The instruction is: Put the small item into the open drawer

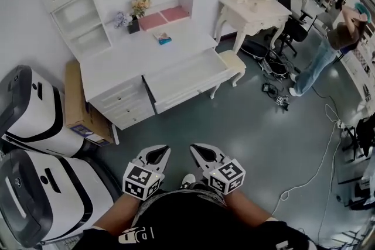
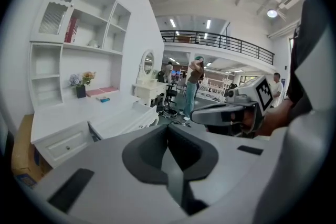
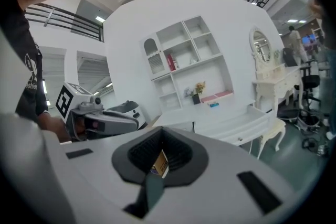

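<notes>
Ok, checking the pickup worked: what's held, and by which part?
The right gripper pinches a small yellowish item by its lower end; left gripper is shut, empty.

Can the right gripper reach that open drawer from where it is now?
Probably not yet: the right gripper, jaws shut on the small item, hangs over the floor, well short of the open drawer. Nothing stands between them, though.

Large lab hall, staged white desk point(image 1: 135, 58), vanity table point(image 1: 252, 12), mezzanine railing point(image 2: 220, 42), floor cables point(image 1: 319, 167)
</notes>
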Action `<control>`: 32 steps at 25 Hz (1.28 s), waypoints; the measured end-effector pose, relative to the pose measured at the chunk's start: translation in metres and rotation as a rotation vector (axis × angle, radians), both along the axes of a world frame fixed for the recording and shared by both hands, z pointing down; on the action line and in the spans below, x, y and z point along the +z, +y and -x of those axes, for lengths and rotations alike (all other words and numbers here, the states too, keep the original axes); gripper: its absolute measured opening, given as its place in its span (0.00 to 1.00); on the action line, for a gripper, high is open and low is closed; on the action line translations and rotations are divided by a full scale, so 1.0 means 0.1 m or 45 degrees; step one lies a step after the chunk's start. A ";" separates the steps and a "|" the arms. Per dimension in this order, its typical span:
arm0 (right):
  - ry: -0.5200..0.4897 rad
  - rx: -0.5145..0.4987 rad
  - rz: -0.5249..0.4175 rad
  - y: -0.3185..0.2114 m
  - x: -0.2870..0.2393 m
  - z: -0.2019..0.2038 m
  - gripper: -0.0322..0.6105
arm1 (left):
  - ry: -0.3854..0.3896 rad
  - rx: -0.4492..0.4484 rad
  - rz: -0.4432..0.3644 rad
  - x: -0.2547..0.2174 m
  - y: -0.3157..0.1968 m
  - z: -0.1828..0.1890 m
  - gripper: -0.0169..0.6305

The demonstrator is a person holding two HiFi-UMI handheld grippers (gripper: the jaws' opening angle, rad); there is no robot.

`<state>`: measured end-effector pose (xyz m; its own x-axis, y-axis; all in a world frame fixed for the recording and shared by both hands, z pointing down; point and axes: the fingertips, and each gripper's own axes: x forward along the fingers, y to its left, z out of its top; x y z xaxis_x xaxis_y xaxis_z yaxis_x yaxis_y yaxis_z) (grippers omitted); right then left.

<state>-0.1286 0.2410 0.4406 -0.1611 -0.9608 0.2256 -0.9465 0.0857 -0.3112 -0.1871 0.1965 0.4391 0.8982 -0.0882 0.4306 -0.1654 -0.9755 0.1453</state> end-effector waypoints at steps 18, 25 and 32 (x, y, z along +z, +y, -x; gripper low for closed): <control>-0.010 0.075 0.099 0.07 0.26 -0.71 0.06 | -0.017 0.096 0.047 0.13 -0.02 -0.88 0.05; 0.009 0.109 0.103 -0.10 0.25 -0.98 0.06 | -0.034 0.106 0.090 0.23 -0.23 -1.11 0.05; -0.004 0.106 0.119 -0.54 0.28 -1.25 0.06 | 0.005 0.096 0.081 0.11 -0.65 -1.43 0.05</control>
<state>-0.0037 0.1872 0.4690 -0.0822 -0.9457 0.3145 -0.9481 -0.0231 -0.3171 -0.0441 0.1312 0.4496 0.9029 0.0073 0.4298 -0.0910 -0.9740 0.2076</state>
